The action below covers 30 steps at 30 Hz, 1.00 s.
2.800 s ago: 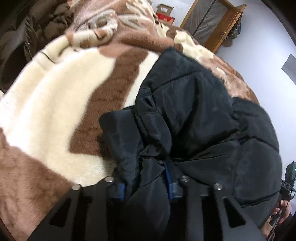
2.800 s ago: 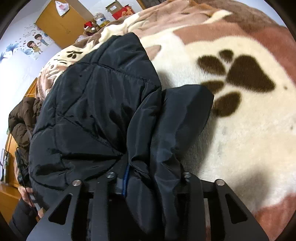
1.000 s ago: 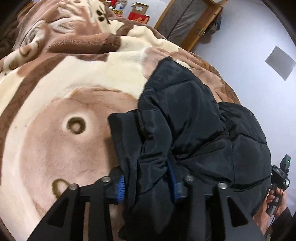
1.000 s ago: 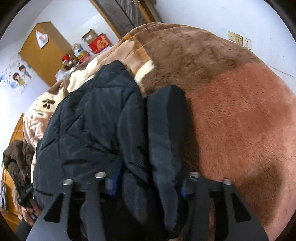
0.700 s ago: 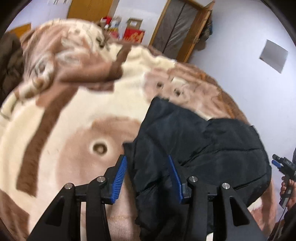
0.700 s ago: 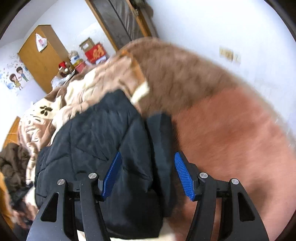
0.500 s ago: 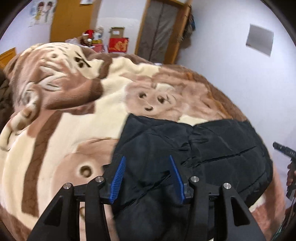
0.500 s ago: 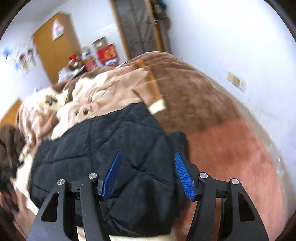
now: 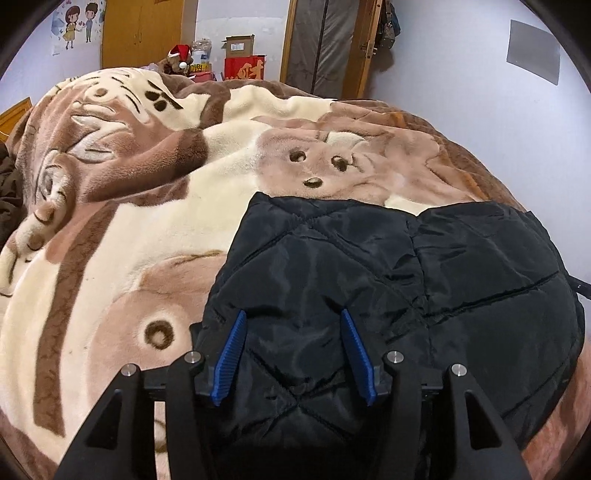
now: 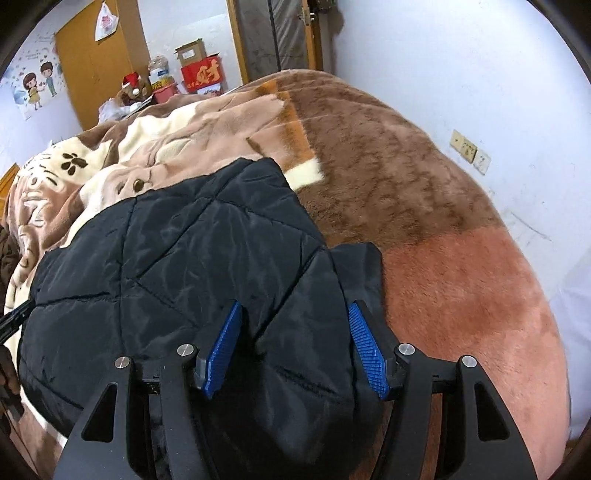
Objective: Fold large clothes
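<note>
A black quilted jacket lies folded on the plush bear-print blanket. It also shows in the right wrist view. My left gripper is open and empty, hovering over the jacket's near left part, its blue pads apart. My right gripper is open and empty above the jacket's near right edge, where a sleeve end sticks out. The near jacket edge is hidden under both gripper bodies.
The blanket covers the whole bed. White walls run along the right side. A wooden wardrobe, red boxes and a doorway stand at the far end. A brown garment lies at the left edge.
Both grippers let go of the jacket, opened and lifted back. The jacket now lies flat on the blanket, and the views tilted up to show the room.
</note>
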Motion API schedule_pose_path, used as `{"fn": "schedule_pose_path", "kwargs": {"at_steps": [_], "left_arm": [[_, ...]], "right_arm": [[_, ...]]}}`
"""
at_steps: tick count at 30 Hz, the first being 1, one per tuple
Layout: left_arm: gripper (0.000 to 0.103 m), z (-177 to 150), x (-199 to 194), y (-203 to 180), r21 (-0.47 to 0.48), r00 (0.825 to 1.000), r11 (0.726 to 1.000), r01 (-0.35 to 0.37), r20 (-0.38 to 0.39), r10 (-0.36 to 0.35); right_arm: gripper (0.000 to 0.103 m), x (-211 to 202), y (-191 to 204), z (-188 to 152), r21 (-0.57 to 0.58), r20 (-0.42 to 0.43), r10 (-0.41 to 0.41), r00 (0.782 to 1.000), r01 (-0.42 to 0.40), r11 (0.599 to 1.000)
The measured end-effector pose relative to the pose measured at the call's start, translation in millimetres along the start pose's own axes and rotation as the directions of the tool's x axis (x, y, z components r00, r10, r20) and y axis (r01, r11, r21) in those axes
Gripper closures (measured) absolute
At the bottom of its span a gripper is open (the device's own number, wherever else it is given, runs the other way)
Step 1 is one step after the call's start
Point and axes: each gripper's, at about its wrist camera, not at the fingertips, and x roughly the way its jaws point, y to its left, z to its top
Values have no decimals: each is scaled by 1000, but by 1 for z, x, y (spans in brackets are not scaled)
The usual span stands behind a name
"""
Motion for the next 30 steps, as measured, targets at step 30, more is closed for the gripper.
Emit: {"fn": "schedule_pose_path", "kwargs": {"at_steps": [30], "left_arm": [[40, -67, -85, -83, 78, 997, 995, 60, -42, -57]], "right_arm": [[42, -78, 102, -74, -144, 22, 55, 998, -52, 988]]}}
